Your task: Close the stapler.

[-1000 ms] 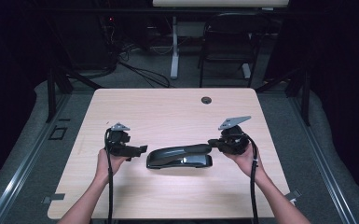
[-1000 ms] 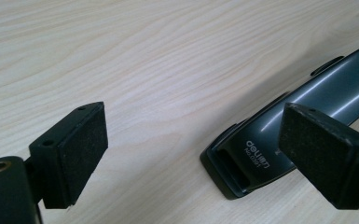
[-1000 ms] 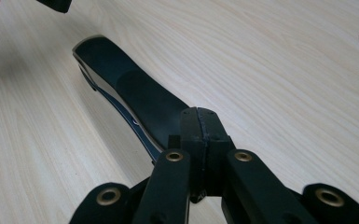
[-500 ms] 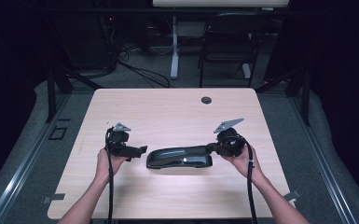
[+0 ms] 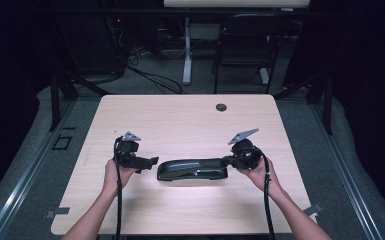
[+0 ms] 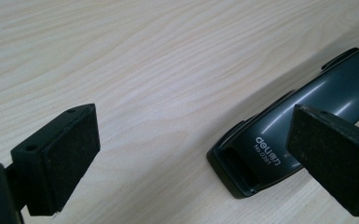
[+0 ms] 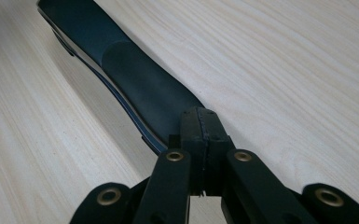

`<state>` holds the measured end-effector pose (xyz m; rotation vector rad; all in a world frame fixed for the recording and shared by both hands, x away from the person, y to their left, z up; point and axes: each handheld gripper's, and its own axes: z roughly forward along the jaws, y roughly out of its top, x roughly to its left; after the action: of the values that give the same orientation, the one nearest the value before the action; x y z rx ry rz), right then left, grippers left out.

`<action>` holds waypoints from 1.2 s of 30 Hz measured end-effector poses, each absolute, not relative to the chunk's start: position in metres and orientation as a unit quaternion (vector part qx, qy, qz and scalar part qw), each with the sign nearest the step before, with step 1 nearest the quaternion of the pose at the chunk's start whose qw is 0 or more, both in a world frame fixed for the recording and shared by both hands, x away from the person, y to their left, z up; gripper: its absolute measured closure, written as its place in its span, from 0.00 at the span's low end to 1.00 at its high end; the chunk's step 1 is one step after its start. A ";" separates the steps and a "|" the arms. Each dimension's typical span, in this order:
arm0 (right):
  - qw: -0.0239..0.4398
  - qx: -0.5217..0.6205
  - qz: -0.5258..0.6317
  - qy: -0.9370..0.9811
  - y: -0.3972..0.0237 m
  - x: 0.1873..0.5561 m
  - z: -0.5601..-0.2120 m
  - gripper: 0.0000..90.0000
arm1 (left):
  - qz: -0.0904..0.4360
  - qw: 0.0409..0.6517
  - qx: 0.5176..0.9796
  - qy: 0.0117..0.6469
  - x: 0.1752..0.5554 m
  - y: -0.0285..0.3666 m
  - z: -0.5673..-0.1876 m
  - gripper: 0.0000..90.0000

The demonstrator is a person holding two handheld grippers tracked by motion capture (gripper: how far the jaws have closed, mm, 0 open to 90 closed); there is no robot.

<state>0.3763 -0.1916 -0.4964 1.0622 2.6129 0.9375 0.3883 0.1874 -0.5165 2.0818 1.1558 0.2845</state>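
Stapler looks stiff, glossy, probably heavy: right gripper pinched shut at its rubbery handle end, left gripper spread wide just beside its front end.

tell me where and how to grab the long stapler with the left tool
Grip the stapler at its blunt front end, the end nearest the left tool. Come in level from that end, along its length, with one pad on each long side. The body lies flat on the table, narrow enough to fit between the open pads, and its sides look straight there. The glossy top may slip, so clamp the sides.
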 end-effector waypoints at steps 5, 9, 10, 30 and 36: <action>0.084 0.355 0.314 0.876 -0.192 0.376 -0.496 1.00 | 0.109 0.360 0.812 0.447 0.388 0.188 -0.516 0.03; 0.084 0.355 0.315 0.876 -0.192 0.376 -0.497 1.00 | 0.107 0.360 0.812 0.447 0.388 0.187 -0.517 0.03; 0.085 0.354 0.315 0.876 -0.192 0.376 -0.497 1.00 | 0.107 0.361 0.811 0.447 0.388 0.187 -0.517 0.03; 0.097 0.335 0.340 0.874 -0.194 0.373 -0.480 0.98 | 0.105 0.359 0.814 0.445 0.389 0.187 -0.518 0.03; 0.104 0.333 0.345 0.871 -0.191 0.371 -0.476 0.93 | 0.101 0.354 0.819 0.439 0.388 0.187 -0.516 0.03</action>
<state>0.3715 -0.1911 -0.4759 0.9807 2.5704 1.0181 0.3884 0.1872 -0.5162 2.1178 1.1353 0.2621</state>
